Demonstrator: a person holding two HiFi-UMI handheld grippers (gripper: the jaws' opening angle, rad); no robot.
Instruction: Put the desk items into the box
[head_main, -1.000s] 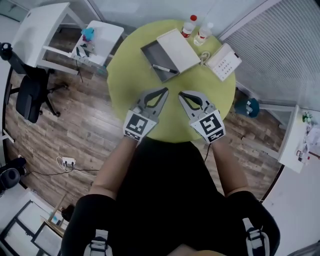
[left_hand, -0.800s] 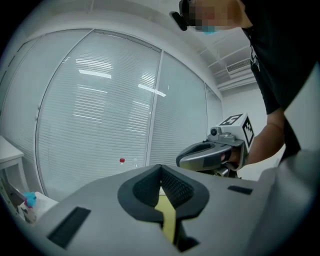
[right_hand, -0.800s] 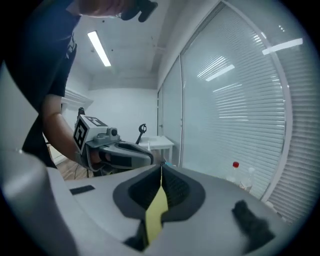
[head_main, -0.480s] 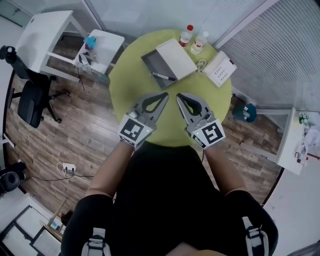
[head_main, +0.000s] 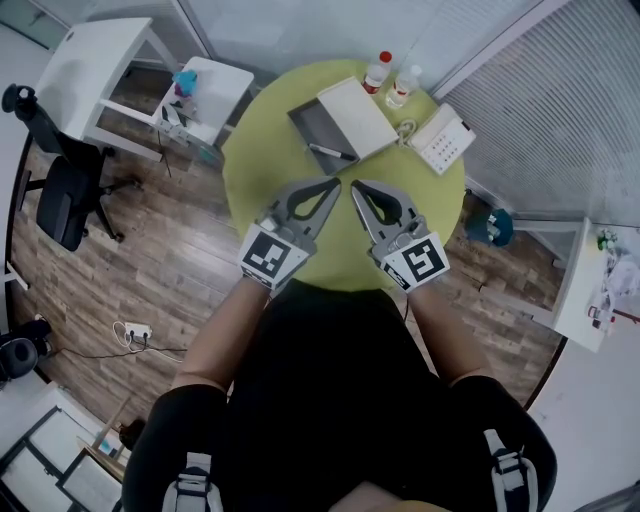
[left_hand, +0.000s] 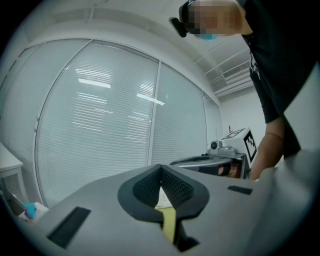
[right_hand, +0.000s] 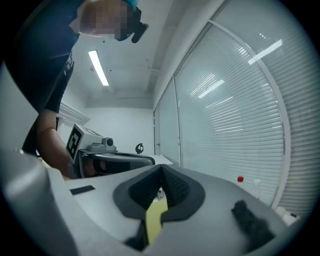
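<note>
Closed and empty, the left tool (head_main: 333, 184) and right tool (head_main: 356, 186) hung over the round yellow-green counter (head_main: 262, 150). Two clear plastic bottles (head_main: 378, 70) and a white keypad (head_main: 441, 138) lay unpacked at its far edge beside the open grey box (head_main: 313, 133).

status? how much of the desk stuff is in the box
Early. Done: a pen seems to lie in the grey box. In hand: nothing; left gripper and right gripper are both shut, empty. Left: red-capped bottle, white-capped bottle and white keypad device sit on the table.

We hold our left claw (head_main: 333, 184) and right claw (head_main: 356, 186) side by side, forearms outstretched, both closed empty, tips angled inward.
</note>
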